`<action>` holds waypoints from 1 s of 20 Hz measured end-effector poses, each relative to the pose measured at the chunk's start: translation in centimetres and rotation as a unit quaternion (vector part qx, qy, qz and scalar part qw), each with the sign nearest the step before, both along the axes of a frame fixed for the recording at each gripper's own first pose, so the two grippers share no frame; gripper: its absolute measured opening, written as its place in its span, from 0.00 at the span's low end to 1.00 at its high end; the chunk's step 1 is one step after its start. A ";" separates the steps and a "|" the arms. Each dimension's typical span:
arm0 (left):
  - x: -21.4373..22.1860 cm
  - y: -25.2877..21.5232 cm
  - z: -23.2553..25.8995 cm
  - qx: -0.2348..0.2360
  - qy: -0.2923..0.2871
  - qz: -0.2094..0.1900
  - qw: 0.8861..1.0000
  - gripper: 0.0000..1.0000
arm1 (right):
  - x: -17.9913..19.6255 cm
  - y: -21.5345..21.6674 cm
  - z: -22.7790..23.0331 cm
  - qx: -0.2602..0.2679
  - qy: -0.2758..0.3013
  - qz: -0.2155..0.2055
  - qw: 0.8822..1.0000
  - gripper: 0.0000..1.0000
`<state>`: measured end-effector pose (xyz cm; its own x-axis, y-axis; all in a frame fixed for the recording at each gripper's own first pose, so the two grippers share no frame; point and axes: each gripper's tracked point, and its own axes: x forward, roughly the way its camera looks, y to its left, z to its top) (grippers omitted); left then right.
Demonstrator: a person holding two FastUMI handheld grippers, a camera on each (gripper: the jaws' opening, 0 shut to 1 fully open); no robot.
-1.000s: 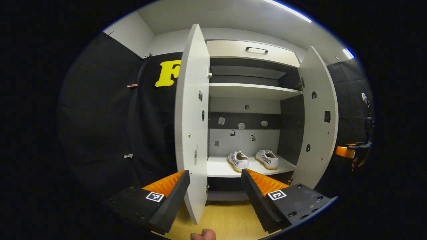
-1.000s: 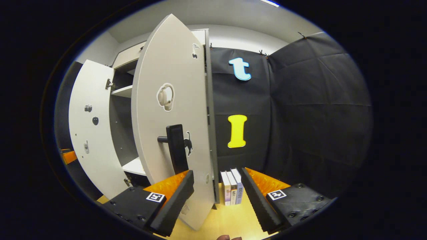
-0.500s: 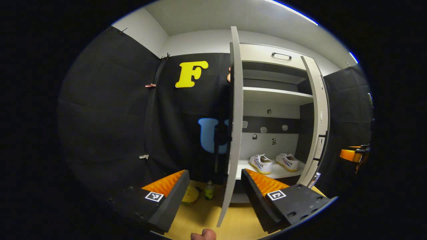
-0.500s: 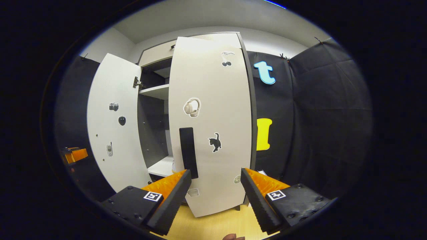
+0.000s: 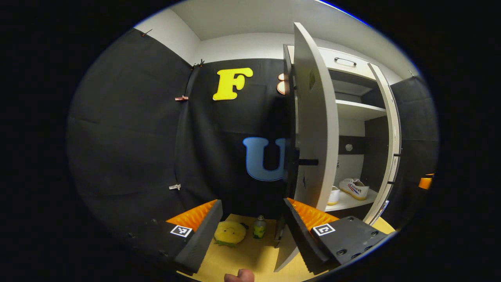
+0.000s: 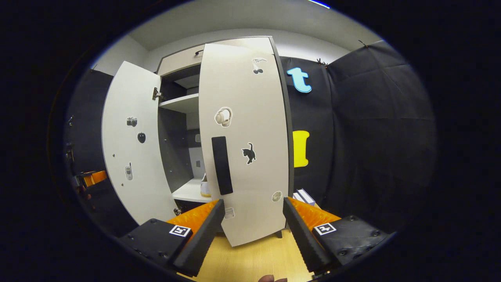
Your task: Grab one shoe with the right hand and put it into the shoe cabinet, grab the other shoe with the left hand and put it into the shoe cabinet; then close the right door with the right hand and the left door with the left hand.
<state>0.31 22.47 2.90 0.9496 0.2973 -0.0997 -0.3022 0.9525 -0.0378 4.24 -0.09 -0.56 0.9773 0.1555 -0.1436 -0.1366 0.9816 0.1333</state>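
Two shoes: we see both on the lower shelf (image 5: 346,201) of the shoe cabinet (image 5: 354,113); the right-hand shoe (image 5: 355,188) shows whole, and the other shoe (image 5: 333,195) is half hidden behind the left door (image 5: 315,129).
Right door: a second ago we saw it edge-on and wide open; now the right door (image 6: 244,137) faces the right gripper view nearly flat, swung most of the way in, with a gap still open on its handle side.
Right gripper: the right gripper (image 6: 253,219) has its fingers spread wide and holds nothing; the door's lower edge sits between them, and we cannot tell whether either finger touches the panel.
Left door: it stands open, its edge towards the left gripper view; a second ago we looked at its inner face, so we judge the left hand has moved round to the outer side.
Left gripper: the left gripper (image 5: 252,221) is spread wide and empty, apart from the door, with a yellow toy (image 5: 230,233) and a small bottle (image 5: 259,227) on the floor beyond it.
Meaning: we judge the shoe steps done and the right door almost shut; the left door's push is not yet begun.
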 end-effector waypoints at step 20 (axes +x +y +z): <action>4.1 -9.1 -1.0 0.023 -0.002 -0.033 0.999 0.94 | -2.6 -5.4 0.5 0.009 0.002 -0.043 0.999 0.96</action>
<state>4.45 13.39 1.88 0.9678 0.2377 -0.0828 -0.2381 0.9712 0.0046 1.63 -5.48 -0.05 0.9867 0.0732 -0.1455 -0.0509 0.9872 0.1512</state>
